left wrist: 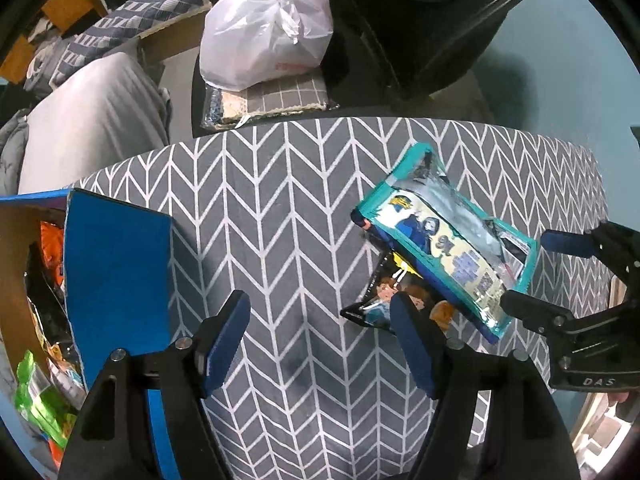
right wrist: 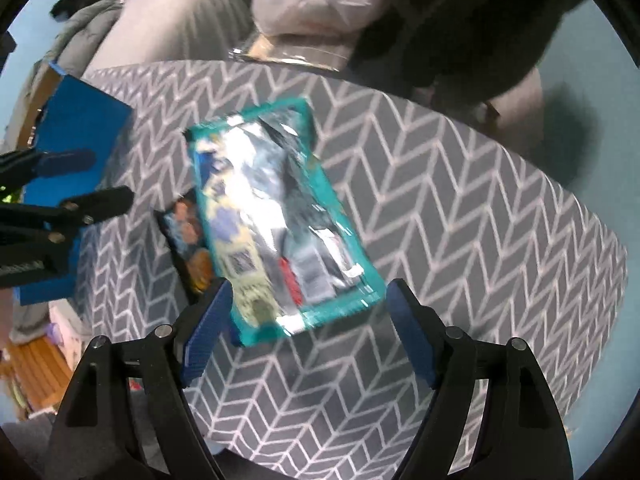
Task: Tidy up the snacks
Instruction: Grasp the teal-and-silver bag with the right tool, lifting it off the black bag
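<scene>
Teal-edged snack packet (right wrist: pixel 276 224) lies on the herringbone-patterned surface (right wrist: pixel 460 200), overlapping a darker packet (right wrist: pixel 188 232), its near end between the fingers of the wide-spread, empty right tool (right wrist: pixel 308 328). Left tool (left wrist: pixel 324 336) is likewise wide and empty, with the darker packet just past its right finger and the blue box (left wrist: pixel 116 264) at its left.

dark packet (left wrist: pixel 384 300) mostly hidden under teal packet (left wrist: pixel 448 248), teal packet print motion-blurred in right wrist view, box (left wrist: pixel 116 272) cut off at left edge, its snacks (left wrist: pixel 40 396) partly hidden
</scene>
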Motion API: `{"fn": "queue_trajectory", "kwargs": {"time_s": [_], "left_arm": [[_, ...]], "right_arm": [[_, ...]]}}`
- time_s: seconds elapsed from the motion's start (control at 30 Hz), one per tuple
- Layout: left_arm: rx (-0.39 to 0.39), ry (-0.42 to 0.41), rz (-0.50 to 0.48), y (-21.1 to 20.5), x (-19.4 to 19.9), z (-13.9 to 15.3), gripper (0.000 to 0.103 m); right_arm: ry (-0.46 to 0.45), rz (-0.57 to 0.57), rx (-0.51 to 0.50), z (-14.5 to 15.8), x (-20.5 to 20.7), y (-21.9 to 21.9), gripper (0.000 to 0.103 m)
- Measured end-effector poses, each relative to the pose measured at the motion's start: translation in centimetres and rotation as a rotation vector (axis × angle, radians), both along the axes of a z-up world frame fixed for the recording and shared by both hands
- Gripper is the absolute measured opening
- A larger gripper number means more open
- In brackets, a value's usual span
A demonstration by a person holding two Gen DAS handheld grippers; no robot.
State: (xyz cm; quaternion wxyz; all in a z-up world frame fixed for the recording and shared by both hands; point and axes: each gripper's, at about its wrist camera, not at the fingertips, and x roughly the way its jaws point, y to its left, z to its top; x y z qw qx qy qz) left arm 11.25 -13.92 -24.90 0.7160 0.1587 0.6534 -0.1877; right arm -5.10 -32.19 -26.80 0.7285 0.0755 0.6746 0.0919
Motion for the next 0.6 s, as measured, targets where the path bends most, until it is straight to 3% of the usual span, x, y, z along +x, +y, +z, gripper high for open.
{"fn": "queue_trajectory", "kwargs": {"time_s": [0.13, 0.5, 0.6], "left_arm": [[0.007, -0.009, -0.007, 0.5, 0.3, -0.6, 0.074], [0.019, -0.008, -0.028, 0.2, 0.1, -1.1, 0.074], [0.013, -0.008, -0.047, -0.5, -0.1, -0.9, 0.074]], "right_arm": [[-0.003, 0.015, 0.04, -0.5, 2.2, 2.1, 0.079], [0.035, 0.027, -0.03, -4.0, 5.3, 4.6, 0.079], [0.031, -0.009, 0.014, -4.0, 5.0, 3.9, 0.07]]}}
